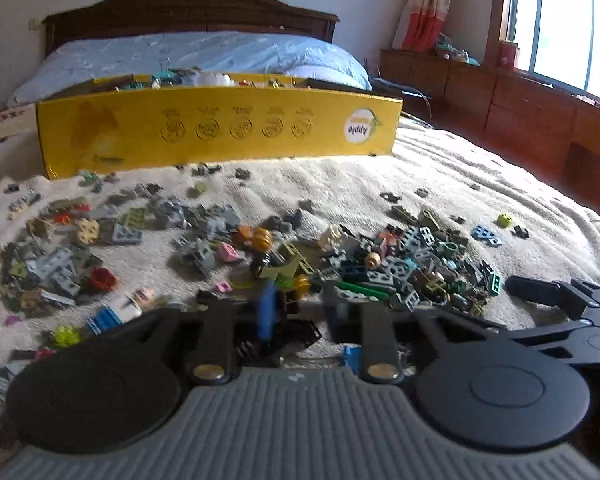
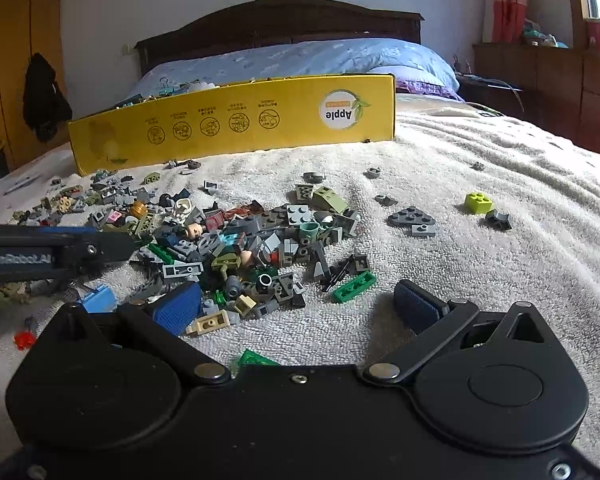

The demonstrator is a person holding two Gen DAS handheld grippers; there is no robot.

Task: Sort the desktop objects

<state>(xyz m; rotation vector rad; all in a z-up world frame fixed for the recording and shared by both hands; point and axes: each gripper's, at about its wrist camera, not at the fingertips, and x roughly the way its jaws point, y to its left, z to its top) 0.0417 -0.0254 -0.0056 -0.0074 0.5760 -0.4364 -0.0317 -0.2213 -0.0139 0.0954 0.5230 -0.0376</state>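
Both cameras sit low over the bed, close above the scattered toy bricks, looking slightly downward toward the far headboard. The left wrist view stands left of the right one; each catches the other gripper at its edge. They share the brick pile and the yellow box beyond it.

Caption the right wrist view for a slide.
Open right gripper hovers over a pile of small building bricks on a white blanket, yellow cardboard box behind.

bricks on blanket, box behind
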